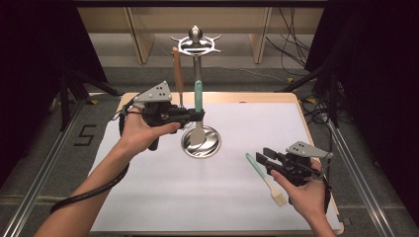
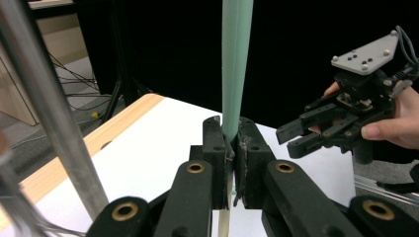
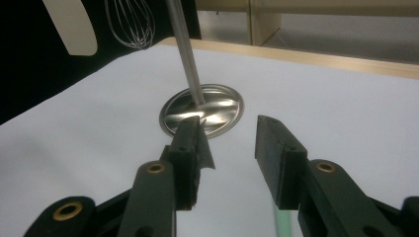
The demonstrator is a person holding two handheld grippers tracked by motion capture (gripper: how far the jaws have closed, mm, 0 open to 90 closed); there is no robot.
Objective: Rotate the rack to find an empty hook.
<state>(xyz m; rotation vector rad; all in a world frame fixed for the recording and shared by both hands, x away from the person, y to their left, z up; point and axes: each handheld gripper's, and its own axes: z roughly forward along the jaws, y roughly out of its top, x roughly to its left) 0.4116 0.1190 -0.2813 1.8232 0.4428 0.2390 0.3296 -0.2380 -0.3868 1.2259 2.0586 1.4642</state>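
A spatula with a mint-green handle (image 1: 198, 95) hangs upright in my left gripper (image 1: 196, 116), its pale blade (image 1: 197, 137) just above the stand's round metal base (image 1: 213, 143). Seen from the left gripper view, the jaws (image 2: 230, 132) are shut on that green handle (image 2: 236, 64). My right gripper (image 1: 263, 156) rests low over the white mat at the right, jaws open and empty. In the right gripper view (image 3: 230, 143) it faces the base (image 3: 225, 108). A green-handled brush (image 1: 264, 174) lies on the mat just left of it.
The utensil stand's steel pole (image 1: 196, 69) rises to a ring of hooks (image 1: 196, 43); a wooden-handled whisk (image 1: 177, 74) hangs from one. The white mat (image 1: 148, 197) covers a wooden table (image 1: 257, 97). Cables lie on the floor at the far right (image 1: 291, 29).
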